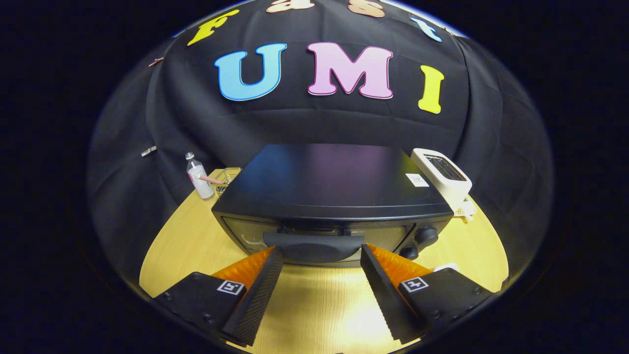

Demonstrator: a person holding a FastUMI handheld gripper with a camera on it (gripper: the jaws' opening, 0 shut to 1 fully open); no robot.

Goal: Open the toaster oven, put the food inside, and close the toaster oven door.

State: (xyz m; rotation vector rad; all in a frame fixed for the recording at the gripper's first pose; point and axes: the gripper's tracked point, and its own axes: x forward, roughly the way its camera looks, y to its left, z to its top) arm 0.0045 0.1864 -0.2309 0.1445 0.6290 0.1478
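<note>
The claw [322, 253] is nearest to the camera. Its two fingers stand wide apart and hold nothing. Their tips reach to the left and right ends of the handle [314, 246] of the toaster oven [329, 191]; whether they touch it I cannot tell.

The toaster oven stands just ahead of the fingers on the wooden tabletop [319, 305]. Its door [245, 231] looks closed, with the handle along the upper edge. Two knobs [425, 236] sit on the right of its front. The glass is dark, so I cannot see if food is inside. A small pale edge [446, 267] shows near the right finger, too hidden to name.

This scene fits two stages: the door shut before it is pulled open, or shut again with the food inside. I cannot decide which.

Risks, in my judgement:
- The fingers stand level with the ends of the handle, not above and below it, so closing them may pinch only its smooth ends and slip off.
- A hard pull could drag the whole oven toward the near edge of the tabletop.
- The right finger is close to the knobs and could turn one by accident.

Far left stand a small bottle [199, 181] and a clear container [227, 178]; far right, a white toaster [444, 178].
</note>
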